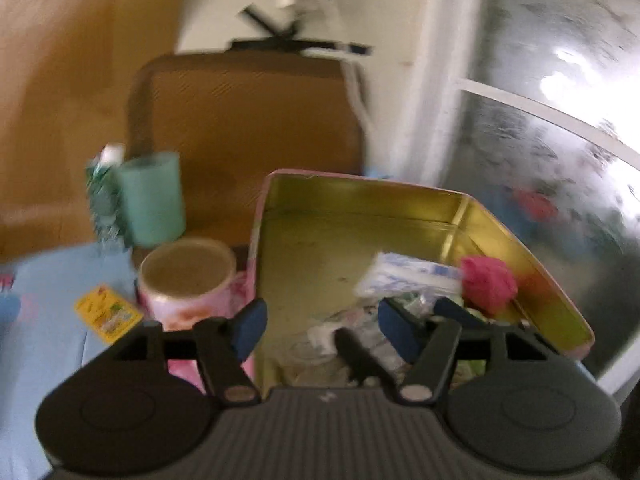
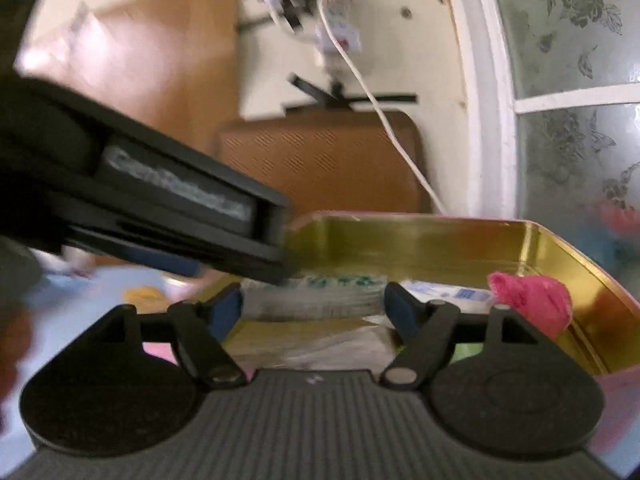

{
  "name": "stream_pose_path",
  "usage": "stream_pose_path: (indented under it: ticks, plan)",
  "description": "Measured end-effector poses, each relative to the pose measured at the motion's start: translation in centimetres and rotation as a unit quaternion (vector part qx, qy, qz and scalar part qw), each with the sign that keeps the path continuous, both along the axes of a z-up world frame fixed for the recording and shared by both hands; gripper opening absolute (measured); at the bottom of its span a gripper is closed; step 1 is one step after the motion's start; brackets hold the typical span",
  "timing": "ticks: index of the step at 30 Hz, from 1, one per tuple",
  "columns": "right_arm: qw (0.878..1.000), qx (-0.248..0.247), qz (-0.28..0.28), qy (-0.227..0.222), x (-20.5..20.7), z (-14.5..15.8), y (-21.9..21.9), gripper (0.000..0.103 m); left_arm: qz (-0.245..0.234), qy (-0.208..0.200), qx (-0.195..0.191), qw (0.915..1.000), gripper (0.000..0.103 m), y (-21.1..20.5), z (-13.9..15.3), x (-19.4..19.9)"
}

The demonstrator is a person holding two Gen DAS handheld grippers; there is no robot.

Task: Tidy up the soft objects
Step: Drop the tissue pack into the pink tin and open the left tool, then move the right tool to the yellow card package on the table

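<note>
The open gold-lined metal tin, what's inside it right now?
Inside the gold-lined tin: a crumpled pink cloth, a white-and-blue packet and clear wrappers. Gripper parts cover its near end.

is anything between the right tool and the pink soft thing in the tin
Nothing visible blocks it. The pink soft thing lies in the gold tin just right of the right tool. The left tool crosses on the opposite side.

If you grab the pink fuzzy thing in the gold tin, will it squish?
Probably. The pink fuzzy thing looks crumpled and soft, so it would likely squash and flop. It seems light, and its bumpy shape shouldn't roll in the tin.
</note>
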State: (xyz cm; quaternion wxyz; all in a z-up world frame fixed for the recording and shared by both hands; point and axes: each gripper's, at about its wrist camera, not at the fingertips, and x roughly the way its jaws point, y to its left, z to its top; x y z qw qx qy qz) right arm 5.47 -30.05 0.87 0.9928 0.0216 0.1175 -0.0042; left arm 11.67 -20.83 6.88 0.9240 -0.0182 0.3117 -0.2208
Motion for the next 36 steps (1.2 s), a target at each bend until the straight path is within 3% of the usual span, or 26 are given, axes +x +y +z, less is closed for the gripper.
stream_pose_path:
  ticks: [2, 4, 9, 14, 17, 22, 23, 24, 26, 29, 32, 34, 36]
  plan:
    - [1.000, 0.025, 0.000, -0.001, -0.6, -0.1, -0.4, 0.079, -0.011, -0.007, -0.029, 0.9995, 0.065, 1.5, -0.2, -1.0]
    - [0.998, 0.052, 0.011, -0.028, -2.5, -0.2, -0.9, 0.081, -0.011, -0.030, -0.022, 0.9992, 0.068, 2.5, -0.6, -2.4]
    - [0.997, 0.041, 0.036, -0.045, -5.8, -0.5, 0.5, 0.081, -0.006, -0.059, -0.041, 0.9974, 0.071, 6.5, -0.9, -5.9]
    - [0.996, 0.034, 0.076, -0.045, -6.4, -0.3, 2.4, 0.080, 0.057, -0.053, 0.008, 0.9969, 0.071, 11.8, -2.2, -6.4]
    - [0.993, 0.023, 0.116, -0.024, -6.0, -0.3, 4.4, 0.066, 0.119, -0.020, 0.051, 0.9914, 0.071, 16.2, -4.2, -6.2]
    - [0.980, 0.001, 0.198, 0.031, -4.3, -0.4, 8.5, 0.038, 0.179, 0.001, 0.112, 0.9774, 0.072, 21.9, -6.7, -7.0]
    - [0.977, -0.012, 0.211, 0.040, -3.9, -0.2, 9.5, 0.037, 0.187, 0.005, 0.099, 0.9773, 0.075, 22.8, -6.9, -7.1]
    - [0.973, -0.025, 0.223, 0.047, -3.2, -0.1, 10.7, 0.037, 0.191, 0.007, 0.066, 0.9795, 0.077, 24.0, -6.7, -7.5]
    - [0.968, -0.053, 0.237, 0.063, -1.1, 0.4, 13.1, 0.037, 0.210, 0.012, 0.041, 0.9769, 0.077, 24.9, -6.7, -7.2]
    - [0.963, -0.089, 0.234, 0.098, 4.1, 1.4, 16.9, 0.037, 0.217, 0.008, 0.053, 0.9746, 0.077, 24.5, -6.7, -6.8]
    - [0.955, -0.055, 0.232, 0.179, 10.6, 2.3, 18.9, 0.040, 0.210, 0.001, 0.062, 0.9757, 0.077, 24.0, -6.7, -6.7]
    - [0.957, -0.036, 0.203, 0.203, 14.0, 2.7, 19.8, 0.055, 0.213, 0.002, 0.055, 0.9755, 0.077, 24.2, -6.6, -6.7]
    - [0.956, -0.033, 0.189, 0.222, 16.5, 2.4, 20.6, 0.065, 0.216, 0.002, 0.044, 0.9755, 0.077, 24.3, -6.7, -6.8]
